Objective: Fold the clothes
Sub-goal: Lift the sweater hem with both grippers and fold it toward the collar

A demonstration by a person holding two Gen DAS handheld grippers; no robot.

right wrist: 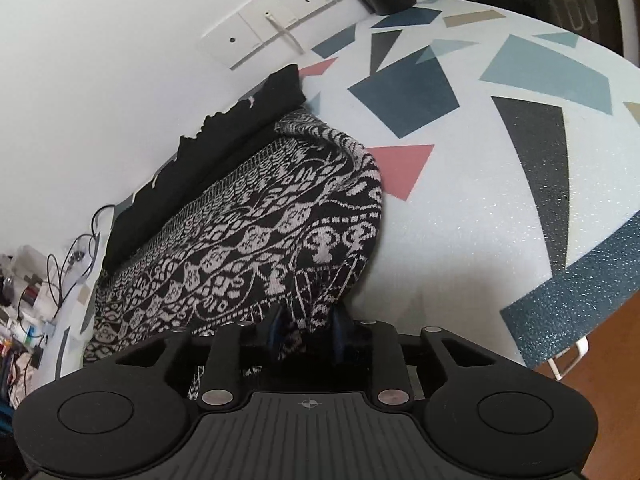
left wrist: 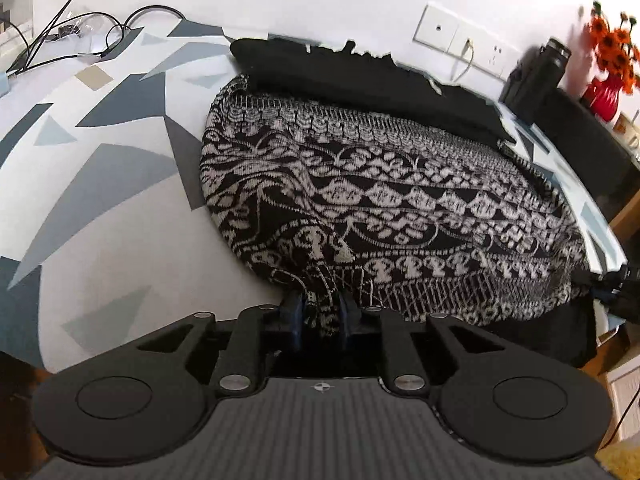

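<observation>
The black-and-white patterned knit garment (left wrist: 380,192) lies on the table covered by a white cloth printed with grey, blue and pink geometric shapes (left wrist: 100,208), close to the white wall. The knit carries horizontal bands of motifs: rows of lozenges, scrolls, zigzags and a fine grid band along the near hem. The surface is mostly flat, with a rounded, folded edge at each visible side. Behind it, against the wall, lies a black fabric piece with a ragged top edge (left wrist: 340,68); the knit garment overlaps its near edge.

The left gripper (left wrist: 322,314) is closed on the near edge of the knit garment; a bunched pleat of fabric sits between its two blue-padded fingers. The right gripper (right wrist: 306,324) is likewise clamped on the near edge at the garment's other corner, with a gathered fold of knit pinched between its fingers.

White wall sockets (left wrist: 464,36) are mounted above the table. Black cables (left wrist: 80,36) lie at the far left end of the table.
</observation>
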